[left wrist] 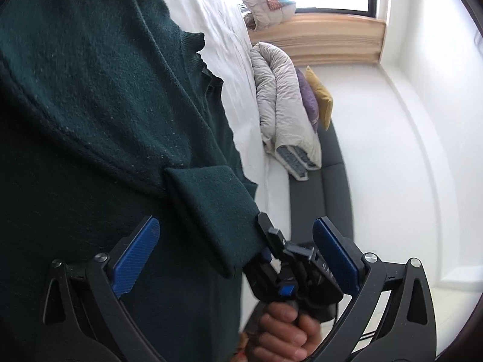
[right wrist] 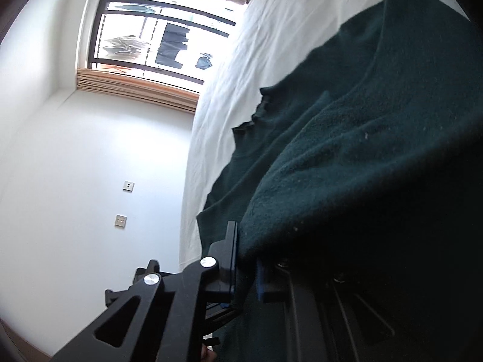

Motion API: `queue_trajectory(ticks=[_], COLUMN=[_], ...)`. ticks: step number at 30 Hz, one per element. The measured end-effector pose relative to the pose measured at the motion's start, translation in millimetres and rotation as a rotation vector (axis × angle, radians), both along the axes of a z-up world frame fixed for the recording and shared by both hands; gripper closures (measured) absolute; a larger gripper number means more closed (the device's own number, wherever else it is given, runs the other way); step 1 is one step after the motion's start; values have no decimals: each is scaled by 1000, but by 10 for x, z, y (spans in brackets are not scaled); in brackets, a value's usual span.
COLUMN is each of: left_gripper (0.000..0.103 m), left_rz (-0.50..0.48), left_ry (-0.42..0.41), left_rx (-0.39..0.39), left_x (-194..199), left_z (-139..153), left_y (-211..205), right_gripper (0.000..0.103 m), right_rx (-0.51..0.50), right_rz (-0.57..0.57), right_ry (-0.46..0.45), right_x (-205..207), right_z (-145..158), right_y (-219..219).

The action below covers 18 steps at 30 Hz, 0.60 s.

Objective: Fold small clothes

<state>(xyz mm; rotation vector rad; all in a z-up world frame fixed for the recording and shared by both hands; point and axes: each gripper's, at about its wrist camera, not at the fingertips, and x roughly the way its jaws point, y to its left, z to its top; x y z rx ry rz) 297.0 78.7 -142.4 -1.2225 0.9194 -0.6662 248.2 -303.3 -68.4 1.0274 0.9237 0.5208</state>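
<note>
A dark green knitted sweater point(left wrist: 90, 90) lies spread on a white bed sheet point(left wrist: 229, 45), with one sleeve folded across its body. My left gripper point(left wrist: 235, 223) is open wide. Its blue pads point(left wrist: 135, 256) stand far apart on either side of the sleeve cuff point(left wrist: 211, 211) and touch nothing. My right gripper point(left wrist: 265, 241), held by a hand point(left wrist: 286, 331), pinches the cuff's end. In the right wrist view the right gripper point(right wrist: 246, 271) is shut on a fold of the green sweater point(right wrist: 362, 166), which covers one finger.
A rolled grey duvet point(left wrist: 280, 99) with purple point(left wrist: 308, 99) and yellow point(left wrist: 323, 99) cushions lies on a dark bench point(left wrist: 332, 157) beside the bed. A window point(right wrist: 151, 30) with a wooden sill and a white wall with two sockets point(right wrist: 129, 185) lie beyond the bed edge.
</note>
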Motion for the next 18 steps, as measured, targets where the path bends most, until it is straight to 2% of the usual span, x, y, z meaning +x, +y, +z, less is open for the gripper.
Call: queue_trajectory(ticks=[5,7,9,11,12,13,14,16,18], left_gripper=[0,0,10,38,46,71,82,96,96], left_rz=[-17,-35,-55,-86,-94,-93,-89,-79,-82], left_ry=[73,76,69,78,81,80,75,67,46], left_rx=[-144,-157,-142,-166,-165,-138,-120,-84,-45], left_x=[75,118,186,216,231,245,254,302,341], left_z=[-127,-141,-108,-117,-129,-127,-123,-90,-33], left_y=[-65,-134,-245,-347,-388,-414,-427,-449,-439], right_gripper=[90,90,90,90,90,90,91,90,90], right_rx=[44,64,82,102,111,116,116,111,115], right_rz=[-14,-18,-22,-23,-25,-24,-22,-19,-13], right_ry=[-4,1,0,-6,-9,-11,-12,-6,0], right_x=[-36,-76,-113,-233,-250,-260,-274,-306,-331], right_z=[-68,-108,-115,-96,-88,-77,-62,-72,-100], right_y=[3,8,22,-20,-5,-5,1,8,22])
